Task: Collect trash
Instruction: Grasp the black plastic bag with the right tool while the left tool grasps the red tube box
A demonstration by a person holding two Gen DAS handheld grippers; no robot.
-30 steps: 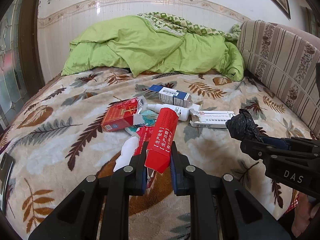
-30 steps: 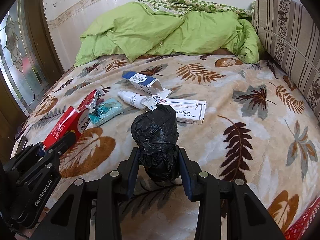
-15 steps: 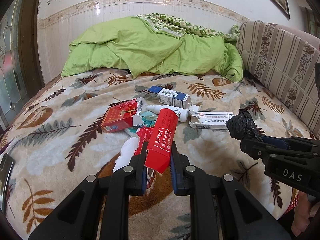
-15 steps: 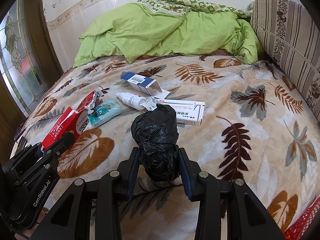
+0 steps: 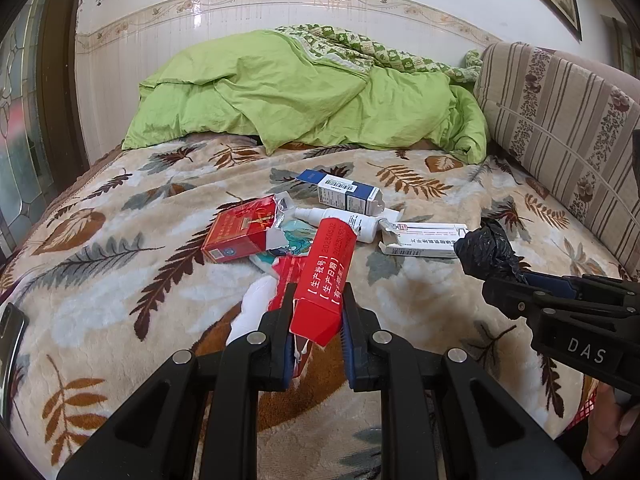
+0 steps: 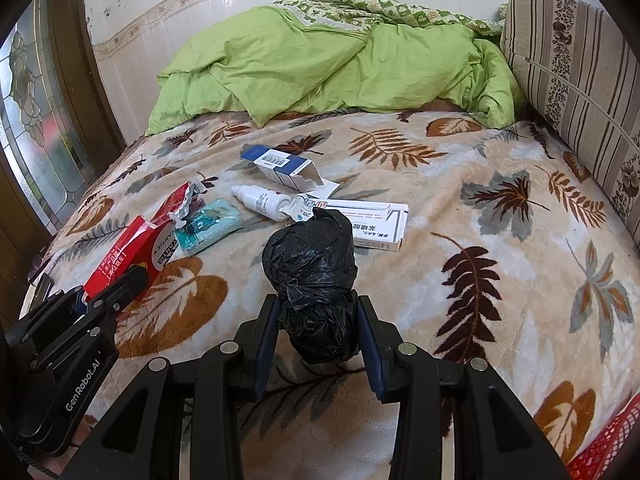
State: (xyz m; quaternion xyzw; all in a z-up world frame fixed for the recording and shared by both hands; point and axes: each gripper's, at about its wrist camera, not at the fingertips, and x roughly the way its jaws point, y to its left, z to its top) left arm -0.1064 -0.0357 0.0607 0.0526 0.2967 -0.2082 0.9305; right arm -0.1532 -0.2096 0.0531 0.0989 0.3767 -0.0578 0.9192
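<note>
My left gripper (image 5: 316,312) is shut on a long red carton (image 5: 326,280) with white print, held above the leaf-patterned blanket (image 5: 120,280). A wadded black plastic bag (image 6: 314,280) sits between the pads of my right gripper (image 6: 318,320), which is shut on it. In the right wrist view the left gripper (image 6: 120,284) shows at the left with the red carton (image 6: 128,252). On the bed lie a red cigarette pack (image 5: 240,234), a teal tissue pack (image 6: 208,228), a white bottle (image 6: 262,202), a blue-and-white box (image 6: 280,166) and a long white box (image 6: 376,226).
A rumpled green duvet (image 5: 304,96) fills the head of the bed. A striped cushion (image 5: 560,128) lines the right side. Red mesh (image 6: 604,444) shows at the lower right corner. A stained-glass door (image 6: 36,112) stands at the left. A dark phone (image 5: 10,344) lies at the bed's left edge.
</note>
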